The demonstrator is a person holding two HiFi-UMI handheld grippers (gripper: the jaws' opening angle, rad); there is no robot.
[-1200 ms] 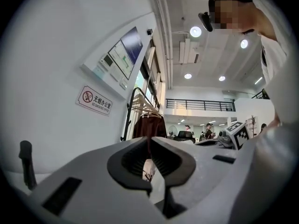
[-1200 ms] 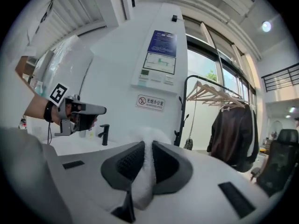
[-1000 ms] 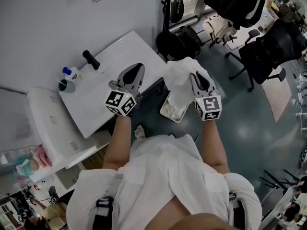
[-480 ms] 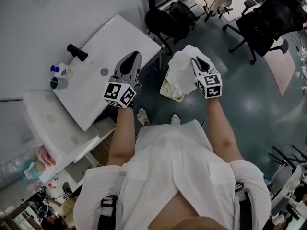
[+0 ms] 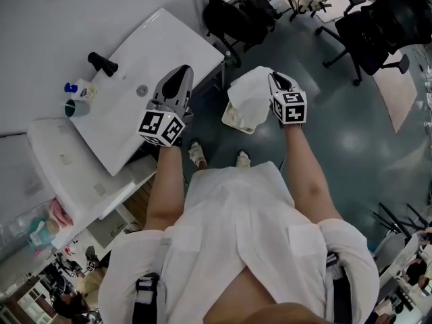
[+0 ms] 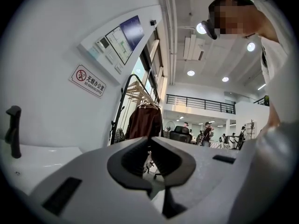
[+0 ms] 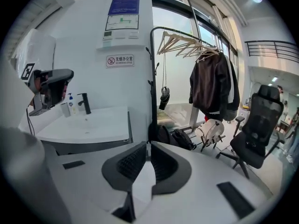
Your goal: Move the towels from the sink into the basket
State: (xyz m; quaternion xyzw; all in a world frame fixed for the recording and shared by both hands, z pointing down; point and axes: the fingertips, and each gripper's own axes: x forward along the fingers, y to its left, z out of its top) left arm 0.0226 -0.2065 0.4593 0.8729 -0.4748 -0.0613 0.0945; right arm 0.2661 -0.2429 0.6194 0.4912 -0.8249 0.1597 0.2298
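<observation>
The right tool, clamped on the crumpled white cloth towel, has sunk toward the pale plastic basket (release seems next). The left tool stays closed and empty beside the white sink.

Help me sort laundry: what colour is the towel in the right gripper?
The towel is plain white; head view shows it best.

The towel hanging from the right claw is covering most of the basket below it. Between that claw's jaws only a white sliver is showing; the rest is hanging out of sight underneath.
</observation>
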